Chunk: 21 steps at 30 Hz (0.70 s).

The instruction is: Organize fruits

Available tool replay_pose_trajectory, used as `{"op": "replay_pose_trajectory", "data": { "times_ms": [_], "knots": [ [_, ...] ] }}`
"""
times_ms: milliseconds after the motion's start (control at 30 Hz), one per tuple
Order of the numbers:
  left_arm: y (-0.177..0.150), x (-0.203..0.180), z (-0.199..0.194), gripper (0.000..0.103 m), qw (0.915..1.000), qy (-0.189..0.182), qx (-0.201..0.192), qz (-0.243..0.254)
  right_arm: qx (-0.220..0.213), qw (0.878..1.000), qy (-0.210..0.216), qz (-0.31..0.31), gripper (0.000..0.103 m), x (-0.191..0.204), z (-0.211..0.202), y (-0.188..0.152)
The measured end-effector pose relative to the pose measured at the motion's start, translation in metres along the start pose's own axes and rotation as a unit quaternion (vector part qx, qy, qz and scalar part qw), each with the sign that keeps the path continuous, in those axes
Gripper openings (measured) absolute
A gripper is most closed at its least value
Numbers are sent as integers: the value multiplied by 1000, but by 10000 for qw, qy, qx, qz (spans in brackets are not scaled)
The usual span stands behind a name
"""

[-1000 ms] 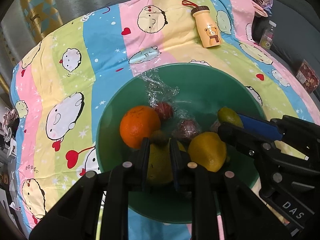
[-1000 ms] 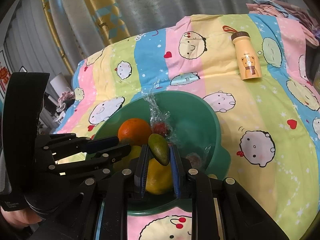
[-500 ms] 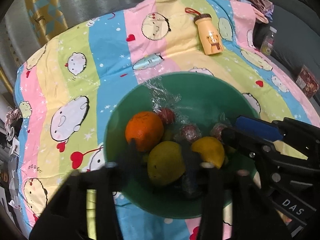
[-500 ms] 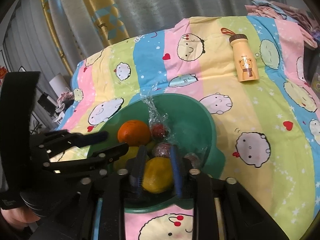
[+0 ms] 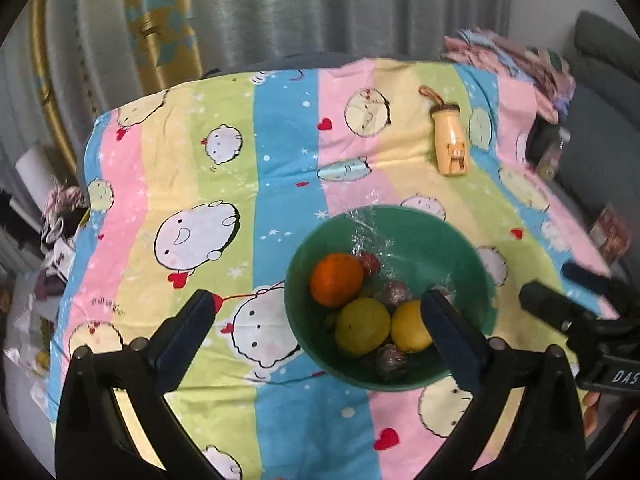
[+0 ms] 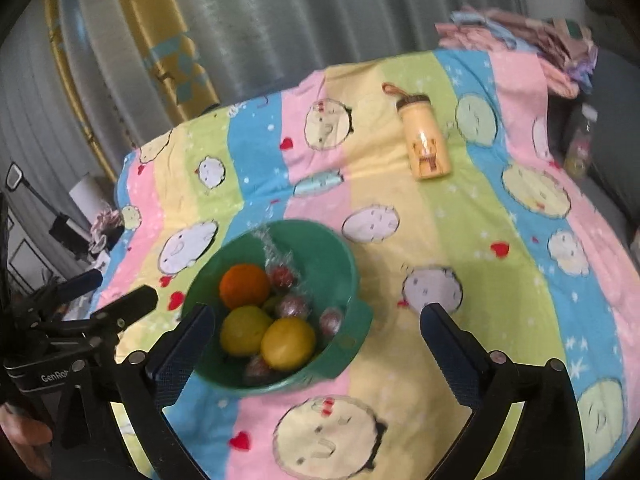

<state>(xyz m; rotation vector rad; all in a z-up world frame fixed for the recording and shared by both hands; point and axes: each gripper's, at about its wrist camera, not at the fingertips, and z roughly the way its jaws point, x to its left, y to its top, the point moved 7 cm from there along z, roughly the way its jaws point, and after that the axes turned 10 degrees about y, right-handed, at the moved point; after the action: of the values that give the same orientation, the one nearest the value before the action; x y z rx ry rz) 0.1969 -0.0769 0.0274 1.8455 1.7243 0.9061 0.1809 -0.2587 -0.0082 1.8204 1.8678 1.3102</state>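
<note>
Cartoon-print striped blanket (image 5: 224, 184) under green fruit bowl (image 5: 472, 264); left claw (image 5: 320, 316) and right claw (image 6: 316, 324) wide, empty; "DAS", "GenRo" lettering.

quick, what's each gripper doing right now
Left gripper: open, holding nothing, above the green bowl.
Right gripper: open, holding nothing.

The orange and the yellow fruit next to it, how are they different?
The orange is deep orange; the yellow fruit is greenish yellow. The orange lies farther back, the yellow fruit nearer the grippers. Both are round, similar in size, unwrapped, and inside the green bowl.
</note>
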Motion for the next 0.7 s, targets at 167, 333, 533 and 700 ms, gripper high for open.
{"op": "replay_pose_trajectory", "data": {
  "times_ms": [167,333,533,700],
  "knots": [
    [0,16,-11,103,9973,675,277,1,371,9993,-33,-99,102,9,-3,-5],
    [-3,23,-18,103,9974,627,336,-102,237,9989,-224,-350,102,18,-13,-5],
    [3,27,-22,103,9967,705,341,-233,279,9984,-109,-483,102,29,-12,-6],
    [3,25,-21,103,9961,734,436,-240,380,9976,-109,-562,102,31,-10,-9]
  ]
}}
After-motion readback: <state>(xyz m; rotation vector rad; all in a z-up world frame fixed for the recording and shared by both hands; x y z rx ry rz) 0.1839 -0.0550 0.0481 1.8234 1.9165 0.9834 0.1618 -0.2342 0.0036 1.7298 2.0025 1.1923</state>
